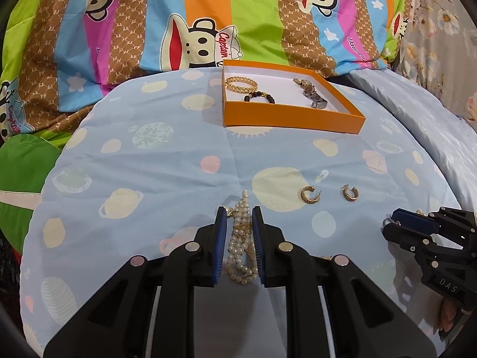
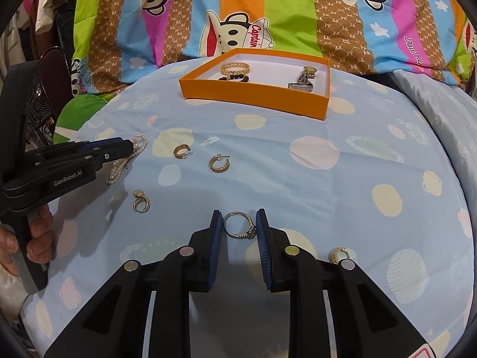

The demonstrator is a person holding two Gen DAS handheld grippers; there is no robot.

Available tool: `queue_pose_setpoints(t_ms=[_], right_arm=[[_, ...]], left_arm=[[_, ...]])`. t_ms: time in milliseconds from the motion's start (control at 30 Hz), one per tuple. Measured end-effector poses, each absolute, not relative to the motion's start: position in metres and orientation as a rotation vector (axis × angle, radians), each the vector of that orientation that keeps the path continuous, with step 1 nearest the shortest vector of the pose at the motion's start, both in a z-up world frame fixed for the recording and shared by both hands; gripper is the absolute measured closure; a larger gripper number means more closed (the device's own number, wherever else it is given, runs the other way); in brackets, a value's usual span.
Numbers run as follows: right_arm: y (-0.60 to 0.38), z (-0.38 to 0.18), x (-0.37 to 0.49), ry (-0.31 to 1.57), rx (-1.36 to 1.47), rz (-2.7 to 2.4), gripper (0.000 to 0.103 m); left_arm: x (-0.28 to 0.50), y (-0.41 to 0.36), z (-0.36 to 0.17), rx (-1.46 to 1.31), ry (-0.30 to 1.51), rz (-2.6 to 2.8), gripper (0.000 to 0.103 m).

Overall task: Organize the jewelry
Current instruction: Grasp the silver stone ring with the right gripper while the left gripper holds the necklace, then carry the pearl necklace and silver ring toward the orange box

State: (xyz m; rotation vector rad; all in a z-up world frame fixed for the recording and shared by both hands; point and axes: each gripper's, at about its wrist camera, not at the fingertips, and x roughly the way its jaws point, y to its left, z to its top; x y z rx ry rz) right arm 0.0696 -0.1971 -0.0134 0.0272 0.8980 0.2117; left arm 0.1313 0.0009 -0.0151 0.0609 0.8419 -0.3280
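An orange box sits at the far side of the blue bed cover, holding a gold bangle, a dark bead bracelet and a watch. My left gripper is open, its jaws on either side of a pearl necklace lying on the cover; it shows in the right wrist view. My right gripper is open around a silver stone ring on the cover. Two gold hoop earrings lie between the grippers.
A gold ring lies left of the right gripper and a gold pearl earring lies to its right. A striped cartoon pillow rises behind the box. A person's hand holds the left gripper.
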Motion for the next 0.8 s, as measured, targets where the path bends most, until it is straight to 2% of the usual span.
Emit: queue_pose_setpoints(t_ms=[800], right_arm=[[-0.202, -0.004, 0.068, 0.851, 0.052, 0.194, 0.081]], left_arm=[[0.127, 0.001, -0.008, 0.038, 0.829, -0.347, 0.086]])
